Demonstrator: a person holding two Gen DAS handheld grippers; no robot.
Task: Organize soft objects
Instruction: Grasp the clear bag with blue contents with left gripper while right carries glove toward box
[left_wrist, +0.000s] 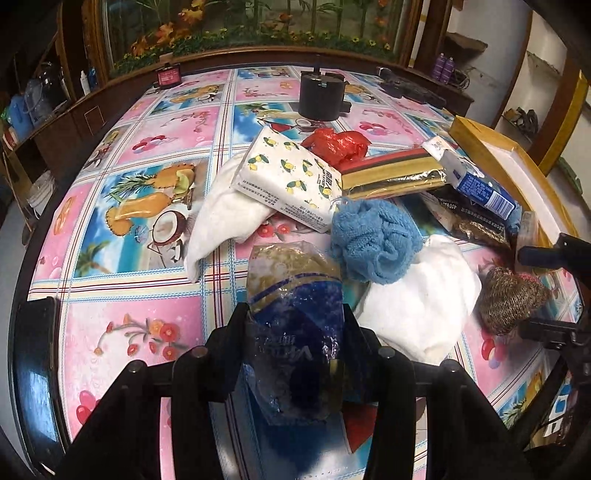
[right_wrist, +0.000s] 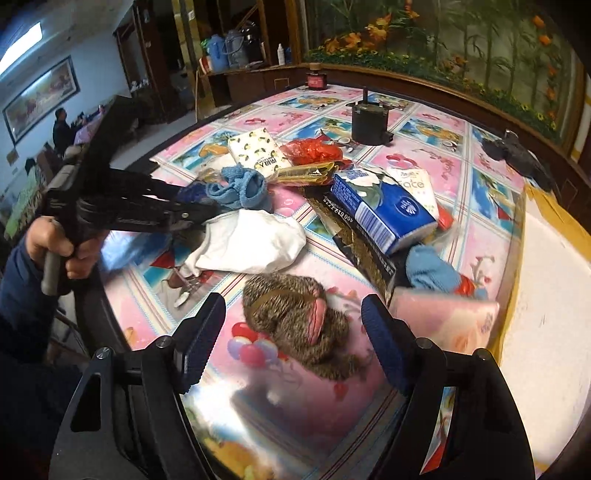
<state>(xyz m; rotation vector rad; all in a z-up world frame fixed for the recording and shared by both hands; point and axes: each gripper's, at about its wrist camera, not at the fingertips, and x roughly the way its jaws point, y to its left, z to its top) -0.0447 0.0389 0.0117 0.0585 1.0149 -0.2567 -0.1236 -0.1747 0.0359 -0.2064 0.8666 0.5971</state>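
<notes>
Left wrist view
Blue-and-gold packet (left_wrist: 295, 317): clamped between the left gripper (left_wrist: 293, 325) fingers, half closed; print blurred, unreadable.
Lemon-print tissue pack (left_wrist: 286, 177): on a white cloth (left_wrist: 221, 218); small print illegible.

Right wrist view
Brown furry toy (right_wrist: 295, 321): on the tablecloth (right_wrist: 258, 110), between the right gripper (right_wrist: 295, 339) pads, wide apart, not touching.
Blue tissue pack (right_wrist: 384, 210): beyond the toy, reads "Face", digits "400".
</notes>
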